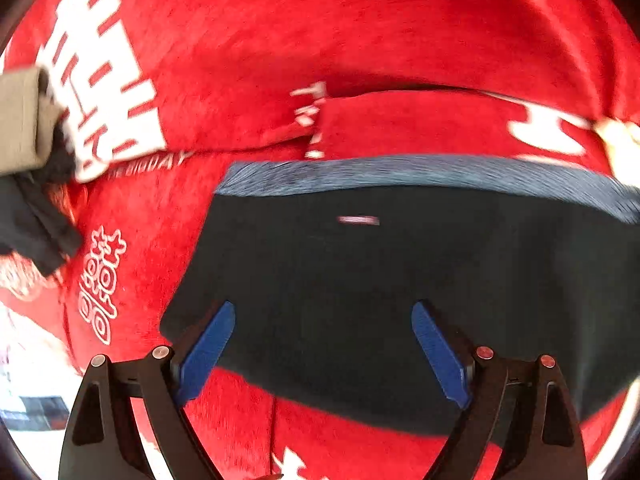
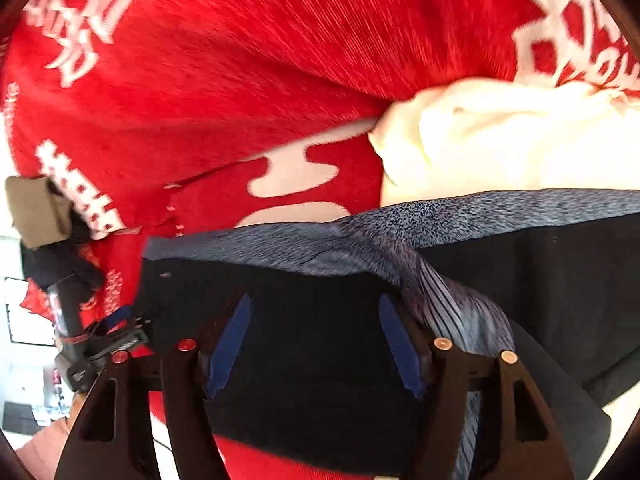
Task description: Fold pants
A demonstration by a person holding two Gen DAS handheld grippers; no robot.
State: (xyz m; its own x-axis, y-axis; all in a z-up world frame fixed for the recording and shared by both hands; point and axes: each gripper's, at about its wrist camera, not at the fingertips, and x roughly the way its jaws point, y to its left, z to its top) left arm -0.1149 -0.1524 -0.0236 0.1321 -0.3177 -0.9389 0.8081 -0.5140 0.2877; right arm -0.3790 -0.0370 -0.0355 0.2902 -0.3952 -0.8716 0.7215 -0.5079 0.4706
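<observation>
Black pants (image 1: 400,280) with a speckled grey-blue waistband (image 1: 400,172) lie flat on a red blanket (image 1: 360,32) printed with white characters. In the left wrist view my left gripper (image 1: 324,308) hangs over the black cloth near its left edge, open, its blue pads (image 1: 208,348) wide apart and gripping nothing. In the right wrist view my right gripper (image 2: 315,300) is over the pants (image 2: 320,360) just below the waistband (image 2: 400,220), which is bunched into pleats beside the right finger. It is open, with only flat cloth beneath its pads.
A cream cloth (image 2: 500,140) lies on the blanket (image 2: 240,60) beyond the waistband. A folded grey-brown item (image 1: 20,120) and a dark garment (image 1: 32,220) sit at the far left. The bed's edge and a bright floor (image 1: 32,400) show at lower left.
</observation>
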